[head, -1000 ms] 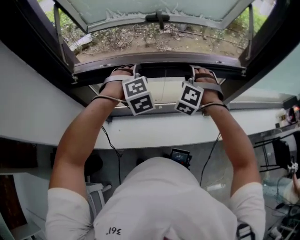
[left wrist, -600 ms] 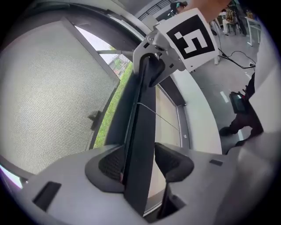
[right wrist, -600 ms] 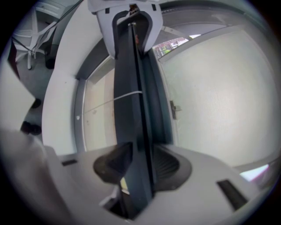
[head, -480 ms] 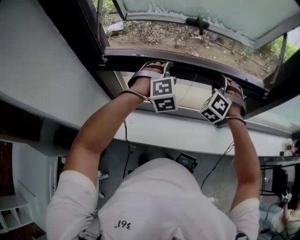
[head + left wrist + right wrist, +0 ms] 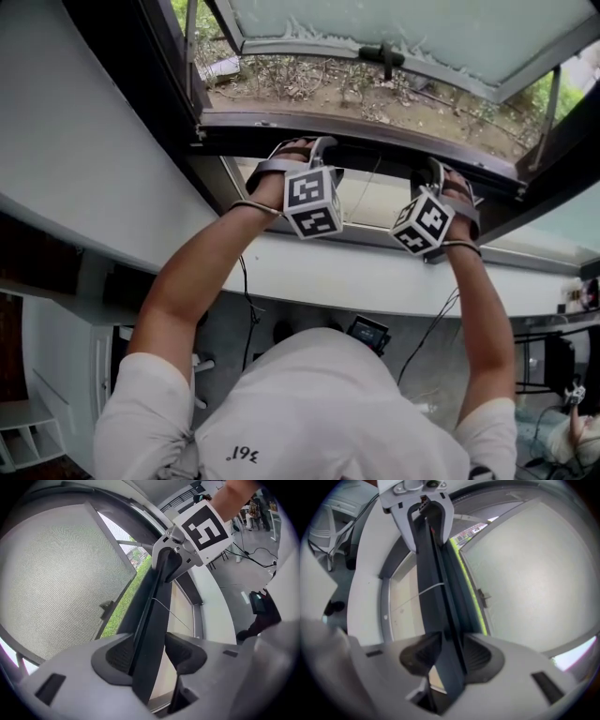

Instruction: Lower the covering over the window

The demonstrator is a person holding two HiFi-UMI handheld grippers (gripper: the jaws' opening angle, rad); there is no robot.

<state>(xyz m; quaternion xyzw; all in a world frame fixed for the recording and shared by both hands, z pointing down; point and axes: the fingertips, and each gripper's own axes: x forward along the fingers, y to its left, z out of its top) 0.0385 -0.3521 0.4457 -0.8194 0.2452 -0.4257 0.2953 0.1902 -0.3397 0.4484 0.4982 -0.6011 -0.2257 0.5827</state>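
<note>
Room: seen from above the person's head; white wall and a white ledge (image 5: pixel 309 272) under the window; grey floor (image 5: pixel 225 323) far below with a black cable (image 5: pixel 246 300) trailing across it
Window: dark frame (image 5: pixel 178 84); frosted pane (image 5: pixel 394 23) swung outward, a dark handle (image 5: pixel 384 54) on its lower edge; bare ground with twigs and some grass outside
Covering: only its dark bar (image 5: pixel 370 155) shows plainly, lying across the opening just inside the frame's lower edge; a thin pale cord (image 5: pixel 171 613) runs beside it
Left gripper (image 5: pixel 302 146): raised to the bar left of its middle; in its own view the bar (image 5: pixel 150 634) passes between the two pads, which pinch it from both sides
Right gripper (image 5: pixel 433 171): on the same bar, to the right and near the other gripper; its pads are pressed against the bar (image 5: pixel 436 606) in the same way
Arms: both bare and stretched up; marker cubes face the camera
</note>
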